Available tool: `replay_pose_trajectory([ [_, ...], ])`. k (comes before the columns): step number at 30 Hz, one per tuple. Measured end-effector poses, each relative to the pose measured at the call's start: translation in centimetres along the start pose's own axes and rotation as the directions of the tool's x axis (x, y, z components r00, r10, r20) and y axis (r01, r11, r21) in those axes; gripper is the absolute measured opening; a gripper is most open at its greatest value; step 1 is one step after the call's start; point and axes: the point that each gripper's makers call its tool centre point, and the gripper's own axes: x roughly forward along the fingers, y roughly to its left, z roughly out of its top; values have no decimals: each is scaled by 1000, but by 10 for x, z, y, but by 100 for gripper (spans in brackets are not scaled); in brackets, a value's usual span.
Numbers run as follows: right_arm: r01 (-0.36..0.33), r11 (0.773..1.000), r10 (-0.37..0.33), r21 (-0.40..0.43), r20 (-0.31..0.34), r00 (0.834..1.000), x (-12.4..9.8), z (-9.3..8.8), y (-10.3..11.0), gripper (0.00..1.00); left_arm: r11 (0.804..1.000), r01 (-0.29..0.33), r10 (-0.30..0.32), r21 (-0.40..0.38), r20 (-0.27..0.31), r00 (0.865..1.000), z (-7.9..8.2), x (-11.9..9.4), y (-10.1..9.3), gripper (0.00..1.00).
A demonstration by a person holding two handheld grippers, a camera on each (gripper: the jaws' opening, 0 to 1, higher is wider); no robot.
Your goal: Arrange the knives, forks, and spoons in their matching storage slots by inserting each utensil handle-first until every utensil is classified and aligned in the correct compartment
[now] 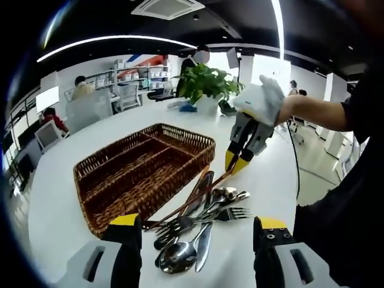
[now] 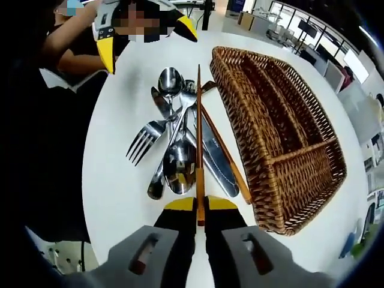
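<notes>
A pile of steel spoons, forks and knives [image 1: 198, 231] lies on the white table beside a brown wicker basket [image 1: 120, 180] with long slots, which looks empty. My right gripper [image 2: 200, 204] is shut on the near end of a thin wooden stick [image 2: 198, 138] that reaches out over the pile. A second wooden stick [image 2: 225, 153] lies slanted among the cutlery, next to a fork [image 2: 144, 141] and a spoon [image 2: 171, 81]. In the left gripper view the right gripper [image 1: 237, 163] comes in from the right, stick in its jaws. My left gripper [image 1: 198, 223] stands open just short of the pile.
The basket [image 2: 288, 138] sits right of the cutlery in the right gripper view, its rim nearly touching the slanted stick. A potted plant [image 1: 207, 84] stands at the table's far side. A person's arm [image 1: 315, 111] reaches in from the right. Desks, chairs and people are beyond.
</notes>
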Motion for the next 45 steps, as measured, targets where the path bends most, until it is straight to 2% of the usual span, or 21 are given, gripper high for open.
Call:
replay_pose_trajectory([
  [4,-2,1000,2,-15,1,1000,-4,6,3,2,997,39,-36,69,-43,998,8,8,-3,74],
  [7,0,999,0,-37,4,1000,-7,12,5,2,990,105,-94,94,-111,989,7,12,-9,64],
  [9,-1,999,2,-48,10,1000,-8,16,6,2,987,111,-97,116,-120,988,9,15,-8,60],
  [14,-1,997,2,-82,14,1000,-11,26,9,2,975,151,-120,164,-187,975,6,18,-8,54],
  [20,-10,992,12,-122,14,1000,-12,37,15,2,953,228,-169,200,-273,947,-1,18,-11,43],
  [22,-18,990,20,-139,14,1000,-12,41,18,2,946,261,-195,194,-305,932,-5,19,-14,39],
  [25,-20,987,22,-158,15,1000,-12,47,22,2,930,297,-203,219,-369,907,-12,20,-15,37],
  [30,-28,984,34,-177,30,999,-15,58,27,2,922,321,-217,217,-398,891,-12,22,-17,31],
  [33,-29,982,36,-189,35,999,-16,62,28,2,917,337,-224,215,-421,879,-14,22,-19,22],
  [38,-30,976,38,-215,34,999,-18,65,31,2,920,346,-229,187,-459,858,-20,20,-20,13],
  [42,-31,974,40,-226,31,999,-18,66,32,2,910,370,-244,188,-479,843,-22,20,-27,13],
  [43,-33,973,42,-229,31,999,-18,66,32,2,905,380,-249,189,-489,836,-23,20,-29,12],
  [45,-34,970,43,-243,31,999,-18,68,34,2,903,385,-249,190,-498,831,-24,21,-31,12],
])
